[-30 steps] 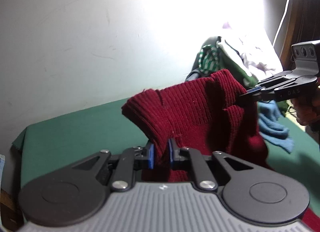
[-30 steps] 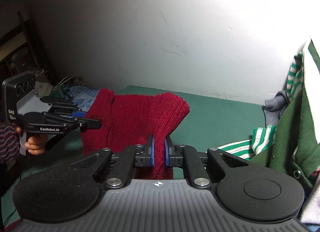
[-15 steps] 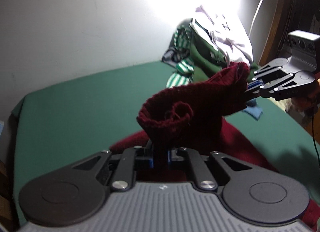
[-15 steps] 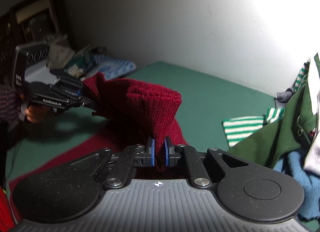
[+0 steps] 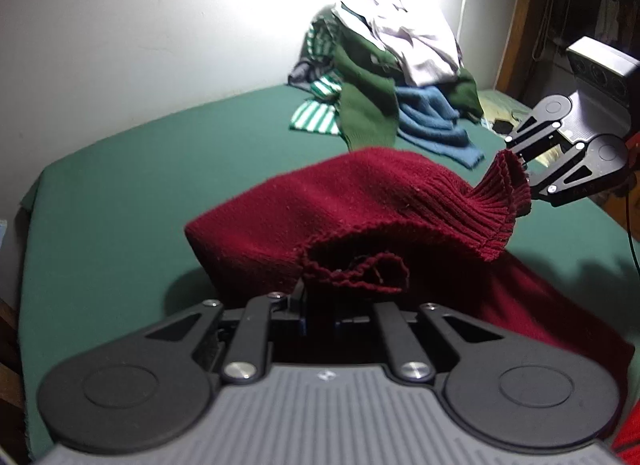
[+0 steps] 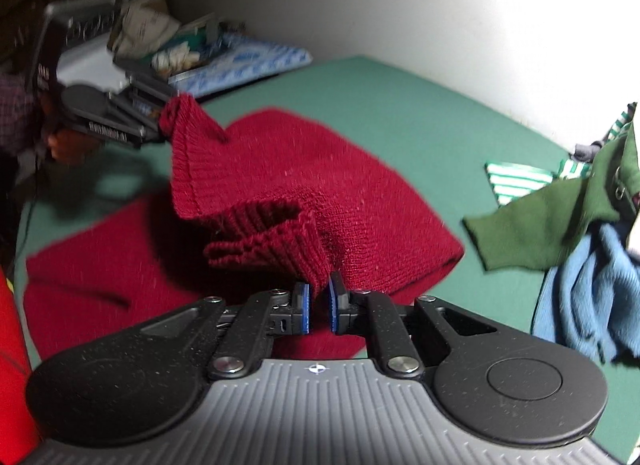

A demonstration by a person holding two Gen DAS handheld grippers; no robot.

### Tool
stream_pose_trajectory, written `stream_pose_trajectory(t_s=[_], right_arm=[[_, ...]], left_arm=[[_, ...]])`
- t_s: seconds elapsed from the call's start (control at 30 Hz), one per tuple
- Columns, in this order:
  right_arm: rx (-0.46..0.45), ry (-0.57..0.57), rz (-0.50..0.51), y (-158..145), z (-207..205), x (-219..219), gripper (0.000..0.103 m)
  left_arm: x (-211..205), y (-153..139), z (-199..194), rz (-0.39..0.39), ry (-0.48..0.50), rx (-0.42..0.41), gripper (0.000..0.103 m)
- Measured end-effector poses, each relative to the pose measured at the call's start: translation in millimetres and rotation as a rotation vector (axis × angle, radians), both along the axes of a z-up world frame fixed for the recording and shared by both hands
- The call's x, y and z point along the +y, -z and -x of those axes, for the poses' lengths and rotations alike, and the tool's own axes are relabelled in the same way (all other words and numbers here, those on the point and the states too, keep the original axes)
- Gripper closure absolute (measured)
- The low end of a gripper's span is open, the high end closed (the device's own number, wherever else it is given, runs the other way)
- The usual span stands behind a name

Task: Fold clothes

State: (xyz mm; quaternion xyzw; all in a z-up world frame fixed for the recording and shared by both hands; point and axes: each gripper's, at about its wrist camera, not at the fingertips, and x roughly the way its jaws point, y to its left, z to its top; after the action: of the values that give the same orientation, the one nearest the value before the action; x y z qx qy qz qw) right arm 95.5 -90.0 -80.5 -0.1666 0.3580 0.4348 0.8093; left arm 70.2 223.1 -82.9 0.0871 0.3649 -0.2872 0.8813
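Note:
A dark red knit sweater (image 5: 360, 201) lies doubled over on the green surface (image 5: 140, 185). Its ribbed hem is lifted at both corners. My left gripper (image 5: 318, 315) is shut on one hem corner, with curled knit bunched above its jaws. In the right wrist view the left gripper (image 6: 158, 127) shows at the far left, pinching a raised point of the sweater (image 6: 360, 193). My right gripper (image 6: 319, 305) is shut on the other ribbed corner. The left wrist view has the right gripper (image 5: 526, 181) at the right edge. A hand holds each gripper.
A heap of clothes (image 5: 380, 65) sits at the back by the white wall, with a green sleeve (image 6: 540, 217) and a blue garment (image 6: 592, 293) spilling forward. A blue patterned cloth (image 6: 248, 65) lies at the far left. Something bright red (image 6: 10, 345) is at the near left edge.
Both grippers carried the hem forward and lower. The sweater hung upright between them before; now it is folded over itself and lies low on the green surface.

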Motion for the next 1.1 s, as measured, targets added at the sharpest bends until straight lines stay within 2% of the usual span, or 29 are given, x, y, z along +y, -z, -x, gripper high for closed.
stream_pose_trajectory(t_s=[0.13, 0.23, 0.3, 0.37, 0.47, 0.6, 0.7, 0.77, 0.87, 0.97, 1.1], right_arm=[[-0.033, -0.03, 0.078, 20.3, 12.0, 13.3, 0.093], [-0.08, -0.047, 0.114, 30.9, 21.7, 18.8, 0.087], [-0.091, -0.065, 0.143, 29.0, 26.7, 19.4, 0.084], [-0.085, -0.083, 0.179, 24.9, 30.4, 18.8, 0.072], [-0.08, -0.093, 0.208, 13.3, 35.9, 13.2, 0.072], [-0.092, 0.029, 0.138, -13.6, 31.6, -0.6, 0.079], [-0.119, 0.157, 0.04, -25.3, 17.4, 1.7, 0.079], [-0.119, 0.235, -0.023, -23.2, 3.6, 9.5, 0.079], [-0.126, 0.295, -0.064, -9.7, -12.0, 27.5, 0.079], [-0.134, 0.311, -0.088, 4.5, -22.7, 46.1, 0.079], [-0.113, 0.316, -0.066, 17.7, -26.6, 56.9, 0.079]], left_arm=[[-8.3, 19.2, 9.8, -0.083, 0.036, 0.014, 0.097], [-12.5, 25.4, 16.3, -0.131, 0.06, 0.002, 0.096], [-14.7, 27.3, 20.3, -0.163, 0.073, -0.014, 0.089], [-11.2, 23.7, 24.0, -0.178, 0.089, -0.015, 0.084], [-1.4, 13.3, 33.6, -0.202, 0.116, -0.019, 0.083], [15.0, -11.7, 44.0, -0.208, 0.147, -0.041, 0.081], [22.1, -35.5, 36.8, -0.144, 0.126, -0.075, 0.075], [17.2, -40.6, 22.0, -0.103, 0.084, -0.099, 0.072], [-2.8, -29.4, -5.9, -0.08, 0.014, -0.113, 0.072], [-22.7, -8.4, -26.1, -0.046, -0.032, -0.08, 0.072], [-33.2, 17.2, -44.8, -0.064, -0.082, -0.021, 0.072]])
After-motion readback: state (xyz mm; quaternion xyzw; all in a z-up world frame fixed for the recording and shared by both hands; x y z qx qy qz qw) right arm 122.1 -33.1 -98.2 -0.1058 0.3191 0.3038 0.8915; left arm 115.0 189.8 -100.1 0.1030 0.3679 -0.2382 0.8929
